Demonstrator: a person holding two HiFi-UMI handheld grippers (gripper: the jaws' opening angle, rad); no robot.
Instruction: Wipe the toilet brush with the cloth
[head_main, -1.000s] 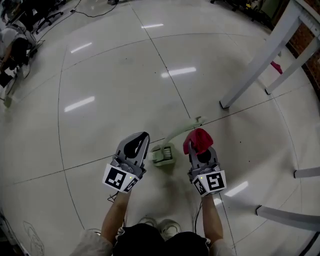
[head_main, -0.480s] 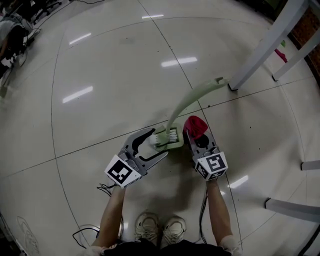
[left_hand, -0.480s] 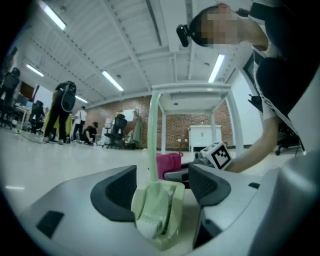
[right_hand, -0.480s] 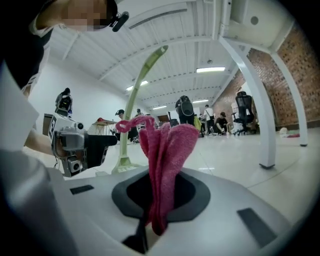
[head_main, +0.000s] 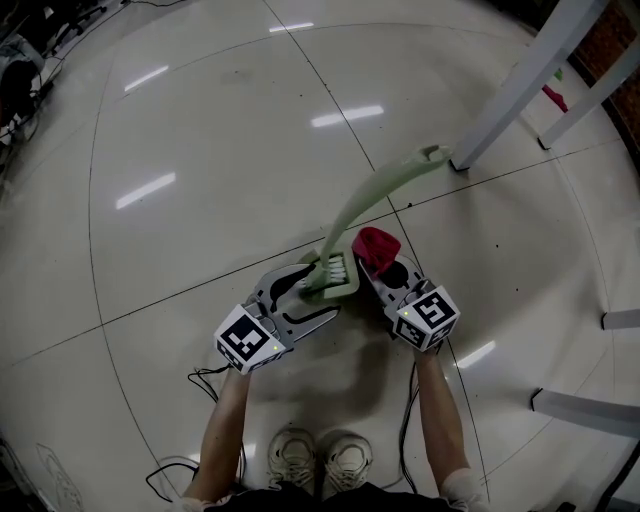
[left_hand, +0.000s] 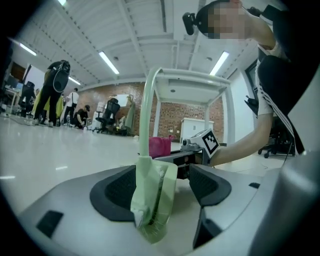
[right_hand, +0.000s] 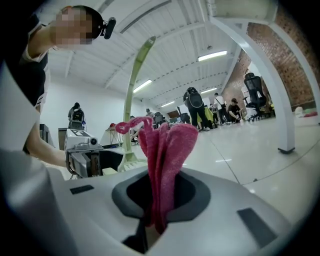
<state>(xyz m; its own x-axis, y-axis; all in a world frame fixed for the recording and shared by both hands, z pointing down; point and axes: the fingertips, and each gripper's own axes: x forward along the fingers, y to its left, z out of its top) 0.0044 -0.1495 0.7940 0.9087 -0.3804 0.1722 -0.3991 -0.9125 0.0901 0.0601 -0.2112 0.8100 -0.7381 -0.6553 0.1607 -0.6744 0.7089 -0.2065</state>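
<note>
A pale green toilet brush stands on the floor, its head (head_main: 335, 275) down and its long handle (head_main: 385, 190) leaning away to the upper right. My left gripper (head_main: 318, 290) is low at the floor, and its jaws have just been opening. The brush head (left_hand: 154, 200) stands between them, with a gap on its right side. My right gripper (head_main: 375, 262), just right of the brush, is shut on a red cloth (head_main: 375, 243). The folded cloth (right_hand: 162, 160) sticks up out of the jaws.
White table legs (head_main: 520, 85) stand at the upper right, close to the handle's tip. More white frame bars (head_main: 585, 415) lie at the right. A cable (head_main: 205, 380) trails by the person's shoes (head_main: 320, 460). People and chairs are far off.
Both grippers have sunk toward the floor. The left jaws went from shut to wide apart around the brush head. The red cloth stays in the right gripper.
</note>
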